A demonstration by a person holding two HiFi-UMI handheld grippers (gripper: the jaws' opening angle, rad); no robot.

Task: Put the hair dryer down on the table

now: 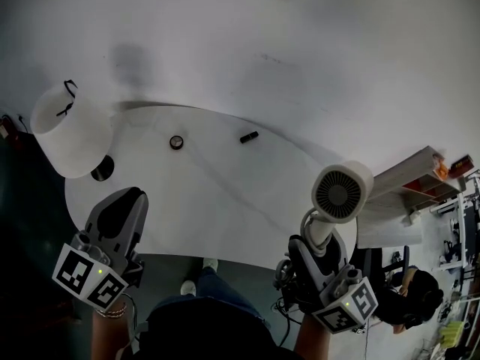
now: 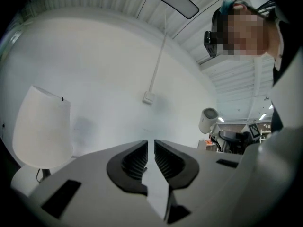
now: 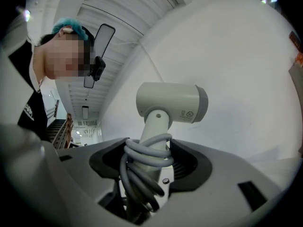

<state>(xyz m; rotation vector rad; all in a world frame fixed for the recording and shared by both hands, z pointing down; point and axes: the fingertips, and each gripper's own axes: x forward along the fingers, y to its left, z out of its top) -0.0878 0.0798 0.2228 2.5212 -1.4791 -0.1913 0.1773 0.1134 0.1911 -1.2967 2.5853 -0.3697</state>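
Over the near right edge of the round white table [image 1: 225, 201], the white hair dryer [image 1: 341, 192] hangs in the air, clear of the top. It is carried by the right gripper [image 1: 319, 240]. The right gripper view shows the dryer's handle [image 3: 155, 124] rising straight out from between the jaws. The barrel sits crosswise at the far end, and the grey cord [image 3: 144, 157] is looped around the handle at the grip. Both jaws are clamped against the handle and the cord coils, with no gap showing. In the head view the round grilled end of the barrel faces the camera. The long axis of the handle runs from the gripper toward the table, so the bare tabletop lies ahead and to the left of the dryer. That stretch looks like the likely landing spot, reached by lowering and moving inward, probably with a tilt to lay the barrel flat. The left gripper [image 1: 127, 199] sits at the near left edge, well apart from the dryer. Its ribbed jaws are drawn together to a thin slit with nothing between them. A white lampshade [image 1: 71, 130] stands at the far left of the table. A small dark ring [image 1: 176, 142] and a short black cylinder [image 1: 249, 136] lie toward the far side, well clear of the open middle.
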